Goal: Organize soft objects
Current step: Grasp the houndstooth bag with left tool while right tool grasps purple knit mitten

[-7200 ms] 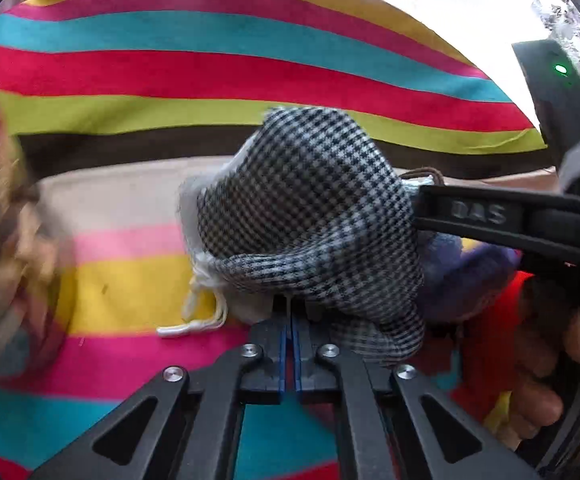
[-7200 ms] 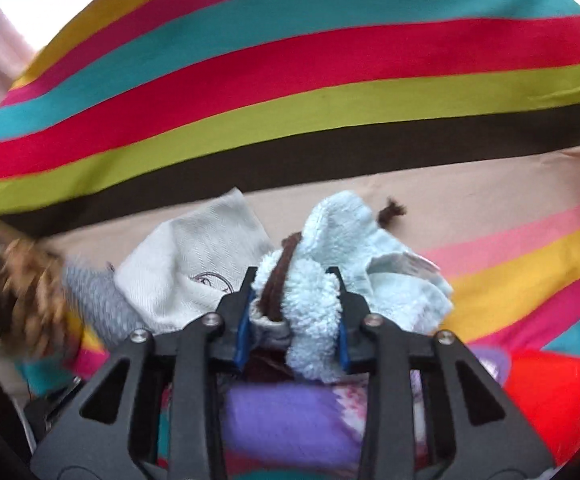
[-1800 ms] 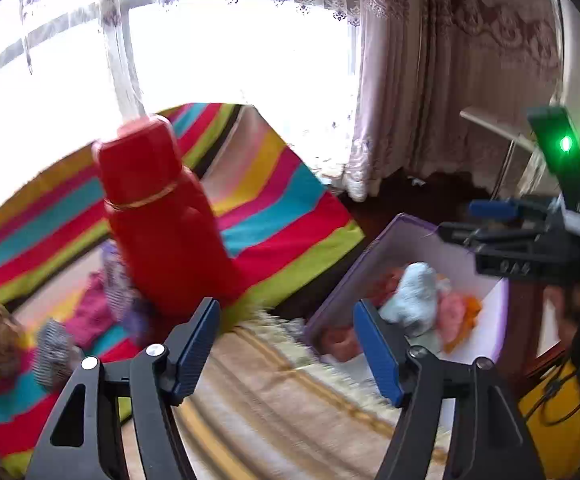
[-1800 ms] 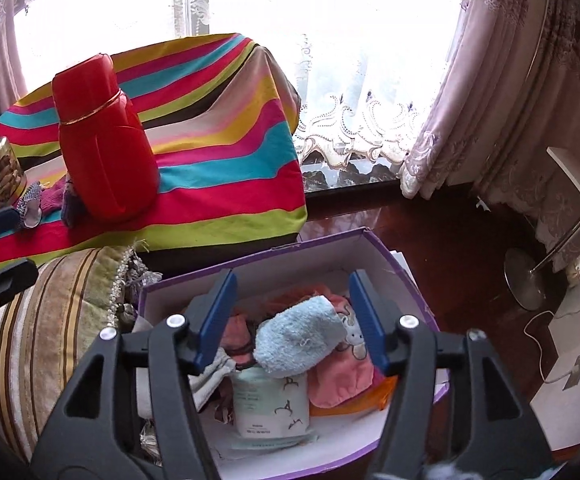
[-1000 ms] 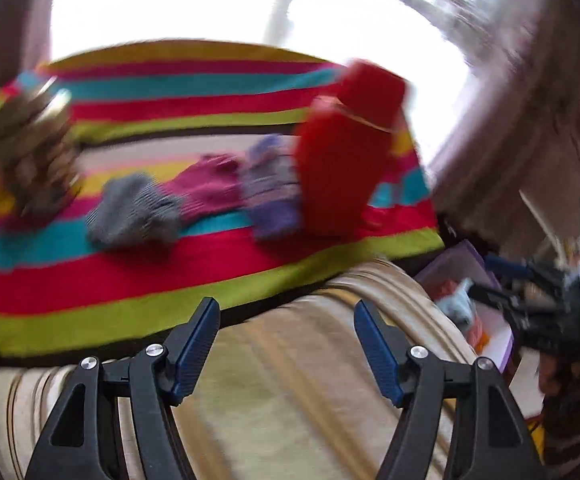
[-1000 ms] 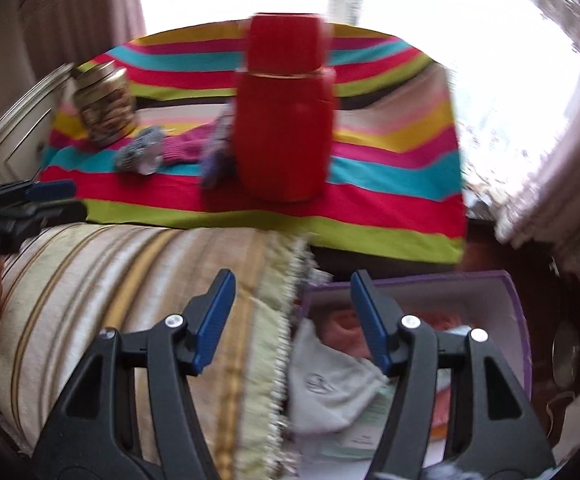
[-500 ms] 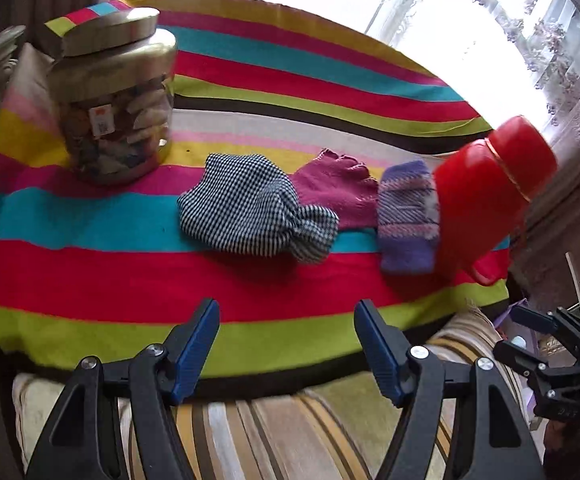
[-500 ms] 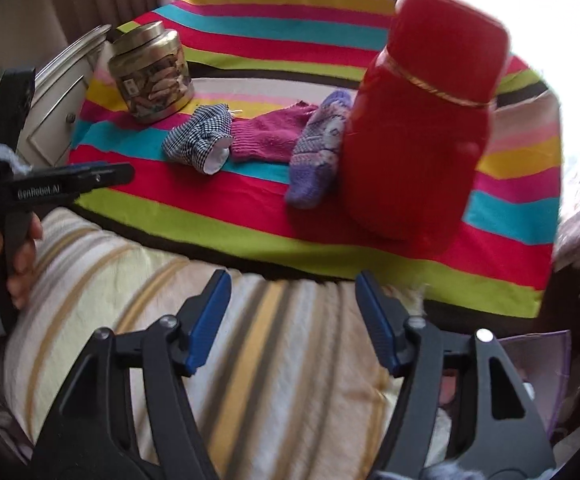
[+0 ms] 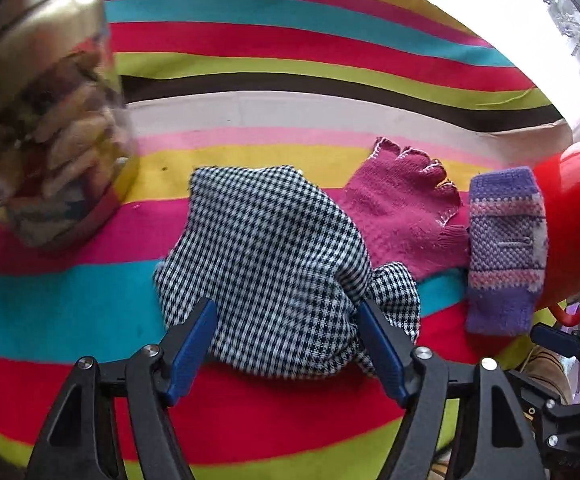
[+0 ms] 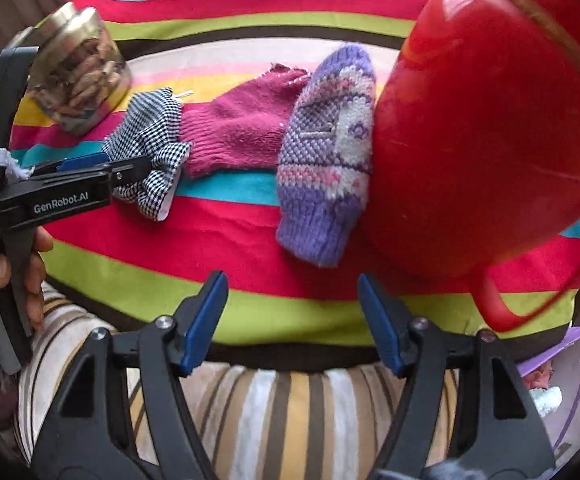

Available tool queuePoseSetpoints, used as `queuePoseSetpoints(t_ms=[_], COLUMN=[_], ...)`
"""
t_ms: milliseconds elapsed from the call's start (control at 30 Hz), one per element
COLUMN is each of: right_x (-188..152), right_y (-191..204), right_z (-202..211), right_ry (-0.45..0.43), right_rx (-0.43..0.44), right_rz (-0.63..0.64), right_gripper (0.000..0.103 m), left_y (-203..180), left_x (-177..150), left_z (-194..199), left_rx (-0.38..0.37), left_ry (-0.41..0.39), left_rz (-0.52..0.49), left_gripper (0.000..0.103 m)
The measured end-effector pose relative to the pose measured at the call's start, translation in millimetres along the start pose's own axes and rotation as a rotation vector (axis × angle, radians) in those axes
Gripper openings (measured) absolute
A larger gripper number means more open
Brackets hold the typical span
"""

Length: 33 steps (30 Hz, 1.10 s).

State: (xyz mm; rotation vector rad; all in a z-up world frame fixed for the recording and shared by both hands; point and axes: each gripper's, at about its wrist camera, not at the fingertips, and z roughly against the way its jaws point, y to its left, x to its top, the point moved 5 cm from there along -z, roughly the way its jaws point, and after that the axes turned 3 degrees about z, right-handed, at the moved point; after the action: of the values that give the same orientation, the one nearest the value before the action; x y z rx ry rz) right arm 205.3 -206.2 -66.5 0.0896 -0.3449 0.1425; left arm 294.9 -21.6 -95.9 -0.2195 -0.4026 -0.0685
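Observation:
A black-and-white checked pouch (image 9: 273,264) lies on the striped cloth (image 9: 249,40). My left gripper (image 9: 285,320) is open, its blue pads at either side of the pouch's near end. A magenta glove (image 9: 406,216) and a purple knit mitten (image 9: 504,248) lie to its right. In the right wrist view the pouch (image 10: 149,148), glove (image 10: 241,128) and mitten (image 10: 326,160) lie in a row. My right gripper (image 10: 292,292) is open and empty, just short of the mitten. The left gripper (image 10: 101,172) shows there at the pouch.
A red thermos jug (image 10: 490,128) stands right of the mitten, touching it. A glass jar with a metal lid (image 9: 37,128) stands at the left. A striped cushion (image 10: 290,412) lies below the cloth's edge. A purple box (image 10: 558,372) with soft items sits at lower right.
Both grippers have moved in closer to the striped cloth. The left one now straddles the checked pouch; the right one nears the purple mitten. Earlier, both dropped items in the box.

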Motion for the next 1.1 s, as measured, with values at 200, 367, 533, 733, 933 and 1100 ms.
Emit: queuePoseSetpoints(t_ms=[200,367,533,733,933,1100], right_x=[16.4,26.0,34.4,48.1,52.9,47.0], right_y=[-8.6,-6.4,-8.4,-5.0,18.8,53.6], right_z=[-11.8,-24.1,-35.2,-44.1,-39.4,-6.0], right_ry=[0.007,0.027,0.044,0.041,0.003,-0.091], right_rx=[-0.031,-0.048,-0.037,-0.044,0.022,0.061], right_rz=[-0.091,-0.124,-0.182,-0.200,-0.104,0.066], right_gripper=[0.070,0.070,0.070,0.061,0.020,0.018], left_y=[0.8,11.7,40.5,71.2,80.9,81.4], left_x=[1.3,-5.4,-22.5,-43.3,-54.1,-55.1], left_z=[-1.6,17.2,49.7,72.6,77.7,79.9], left_rx=[-0.108,-0.223,-0.279,-0.289,-0.279,-0.263], left_ry=[-0.021,-0.048,-0.088,-0.131,-0.134,-0.139], left_rz=[-0.034,0.013,0.143,0.244,0.285,0.275], left_gripper=[0.039,0.008,0.007,0.007,0.007,0.007])
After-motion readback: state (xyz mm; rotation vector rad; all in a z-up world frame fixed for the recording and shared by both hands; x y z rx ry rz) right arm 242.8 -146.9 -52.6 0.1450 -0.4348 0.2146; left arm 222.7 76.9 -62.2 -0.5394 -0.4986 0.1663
